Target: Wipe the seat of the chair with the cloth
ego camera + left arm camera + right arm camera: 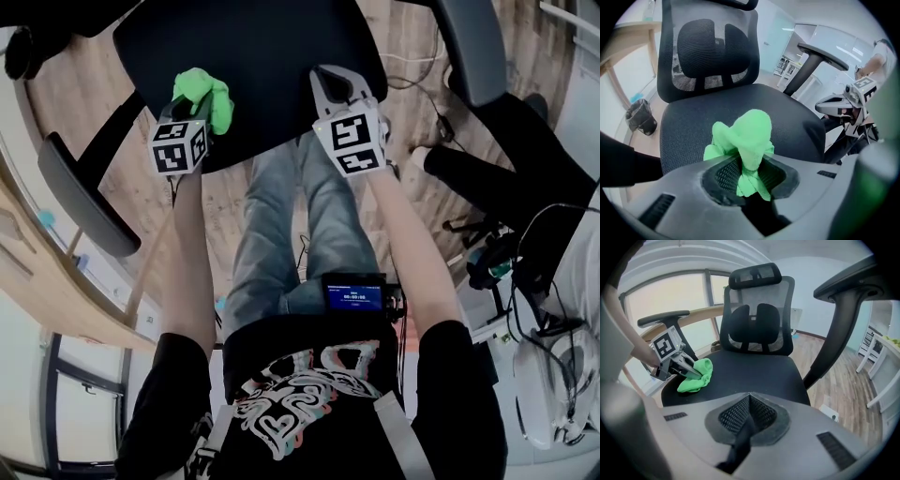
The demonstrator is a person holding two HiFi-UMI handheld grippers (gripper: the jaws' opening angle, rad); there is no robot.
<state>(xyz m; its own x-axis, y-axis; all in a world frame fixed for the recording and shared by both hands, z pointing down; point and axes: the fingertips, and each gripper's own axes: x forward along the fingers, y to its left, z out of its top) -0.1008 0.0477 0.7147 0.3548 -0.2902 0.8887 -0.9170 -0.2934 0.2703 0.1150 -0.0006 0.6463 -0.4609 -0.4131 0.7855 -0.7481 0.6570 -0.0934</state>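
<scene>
So we've got the cloth on the seat, left side near the front edge, pinched btwn the left tongs. Right tongs are over the seat's right front, apart from the cloth. Backrest is behind the seat, w/ the left armrest and right armrest either side. Bin is on the floor left of the chair.

Fluffy green cloth, matt woven seat
</scene>
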